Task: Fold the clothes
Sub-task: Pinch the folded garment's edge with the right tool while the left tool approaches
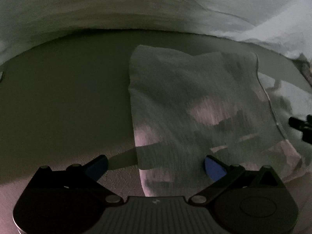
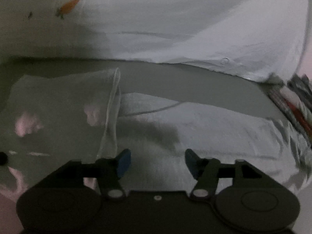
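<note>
A pale folded garment [image 1: 191,101] lies flat on a grey-green bed surface [image 1: 64,101], its left edge a straight fold. My left gripper [image 1: 156,165] is open over the garment's near left corner, holding nothing. In the right wrist view the folded flap [image 2: 64,113] lies at left, its hemmed edge [image 2: 113,107] raised over a lower layer of cloth [image 2: 204,126]. My right gripper [image 2: 156,160] is open just above that lower layer, beside the hem, empty. The right gripper's tip shows in the left wrist view [image 1: 300,124] at the far right.
A rumpled white sheet or duvet [image 1: 214,9] piles along the far side, with an orange print [image 2: 70,4] on it. A striped red and grey item [image 2: 292,101] lies at the far right edge. The light is dim.
</note>
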`<state>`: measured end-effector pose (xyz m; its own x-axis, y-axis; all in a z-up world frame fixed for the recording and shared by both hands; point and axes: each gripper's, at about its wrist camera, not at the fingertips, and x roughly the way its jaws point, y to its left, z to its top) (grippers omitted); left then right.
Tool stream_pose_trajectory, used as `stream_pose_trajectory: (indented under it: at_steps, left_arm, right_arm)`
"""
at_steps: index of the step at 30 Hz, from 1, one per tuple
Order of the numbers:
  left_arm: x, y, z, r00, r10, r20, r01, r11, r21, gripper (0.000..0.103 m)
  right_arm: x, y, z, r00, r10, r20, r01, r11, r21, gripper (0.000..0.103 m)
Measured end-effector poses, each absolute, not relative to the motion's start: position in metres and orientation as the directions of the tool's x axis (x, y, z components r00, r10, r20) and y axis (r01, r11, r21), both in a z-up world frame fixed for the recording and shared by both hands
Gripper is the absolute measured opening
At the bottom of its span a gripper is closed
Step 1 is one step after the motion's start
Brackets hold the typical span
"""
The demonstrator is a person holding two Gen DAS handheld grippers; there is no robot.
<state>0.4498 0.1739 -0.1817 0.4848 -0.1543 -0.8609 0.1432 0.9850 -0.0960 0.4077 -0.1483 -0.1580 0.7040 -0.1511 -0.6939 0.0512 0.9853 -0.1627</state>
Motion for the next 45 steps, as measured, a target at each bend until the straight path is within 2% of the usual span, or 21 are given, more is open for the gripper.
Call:
stream_pose_trajectory:
  at_steps: [2, 4, 9, 14, 16, 20, 25, 26, 27, 29, 35, 38, 40, 41, 42, 43, 45]
  left_arm:
    - [0.452, 0.182, -0.179, 0.466, -0.183, -0.866, 0.119, 0.983, -0.143, 0.103]
    - [0.454, 0.198, -0.176, 0.45, -0.237, -0.861, 0.05, 0.969, -0.24, 0.103]
    - [0.448, 0.25, -0.17, 0.454, -0.351, -0.819, -0.145, 0.878, -0.456, 0.103]
    - [0.433, 0.282, -0.161, 0.503, -0.357, -0.787, -0.199, 0.838, -0.507, 0.103]
    - [0.427, 0.292, -0.162, 0.507, -0.354, -0.786, -0.225, 0.826, -0.517, 0.103]
    - [0.415, 0.306, -0.163, 0.515, -0.353, -0.781, -0.258, 0.806, -0.534, 0.103]
    - [0.406, 0.306, -0.17, 0.489, -0.4, -0.775, -0.262, 0.78, -0.568, 0.103]
    - [0.407, 0.305, -0.172, 0.481, -0.41, -0.775, -0.262, 0.777, -0.573, 0.103]
    - [0.407, 0.303, -0.174, 0.473, -0.421, -0.774, -0.261, 0.772, -0.58, 0.103]
    - [0.41, 0.298, -0.179, 0.452, -0.447, -0.772, -0.259, 0.762, -0.593, 0.103]
    - [0.43, 0.285, -0.179, 0.416, -0.496, -0.763, -0.226, 0.756, -0.614, 0.103]
    - [0.447, 0.277, -0.177, 0.439, -0.539, -0.719, -0.216, 0.714, -0.666, 0.101]
    - [0.459, 0.266, -0.176, 0.442, -0.549, -0.709, -0.205, 0.708, -0.676, 0.094]
    - [0.468, 0.26, -0.175, 0.437, -0.552, -0.71, -0.201, 0.71, -0.675, 0.083]
    - [0.475, 0.252, -0.175, 0.434, -0.539, -0.722, -0.205, 0.721, -0.661, 0.068]
    - [0.483, 0.244, -0.174, 0.431, -0.525, -0.733, -0.21, 0.732, -0.648, 0.059]
    - [0.496, 0.23, -0.17, 0.436, -0.479, -0.762, -0.219, 0.765, -0.606, 0.02]
  right_arm:
    - [0.397, -0.141, -0.154, 0.719, -0.129, -0.683, 0.036, 0.988, -0.148, 0.068]
    - [0.391, -0.122, -0.151, 0.735, -0.078, -0.674, -0.028, 0.989, -0.144, 0.068]
    - [0.371, -0.059, -0.144, 0.72, 0.189, -0.668, -0.31, 0.948, -0.066, 0.066]
    - [0.348, 0.013, -0.147, 0.618, 0.426, -0.661, -0.617, 0.784, -0.071, 0.063]
    - [0.341, 0.035, -0.153, 0.593, 0.458, -0.663, -0.682, 0.723, -0.11, 0.063]
    - [0.347, 0.053, -0.167, 0.582, 0.411, -0.702, -0.69, 0.707, -0.158, 0.055]
    - [0.367, 0.039, -0.173, 0.621, 0.315, -0.717, -0.597, 0.784, -0.172, 0.05]
    - [0.369, 0.035, -0.173, 0.614, 0.326, -0.718, -0.597, 0.787, -0.154, 0.039]
    - [0.37, 0.032, -0.173, 0.609, 0.338, -0.718, -0.606, 0.782, -0.146, 0.019]
    - [0.371, 0.027, -0.17, 0.606, 0.354, -0.712, -0.62, 0.771, -0.145, 0.009]
    - [0.362, 0.0, -0.135, 0.624, 0.418, -0.66, -0.606, 0.793, -0.07, 0.007]
    - [0.354, -0.018, -0.113, 0.626, 0.461, -0.629, -0.585, 0.811, 0.012, 0.007]
    - [0.353, -0.032, -0.103, 0.634, 0.479, -0.607, -0.558, 0.827, 0.07, 0.007]
    - [0.352, -0.037, -0.1, 0.638, 0.487, -0.596, -0.544, 0.833, 0.098, 0.007]
    - [0.352, -0.043, -0.099, 0.641, 0.496, -0.586, -0.531, 0.838, 0.128, 0.007]
    - [0.352, -0.05, -0.098, 0.644, 0.504, -0.575, -0.517, 0.841, 0.159, 0.007]
    - [0.353, -0.062, -0.099, 0.654, 0.509, -0.56, -0.493, 0.848, 0.195, 0.007]
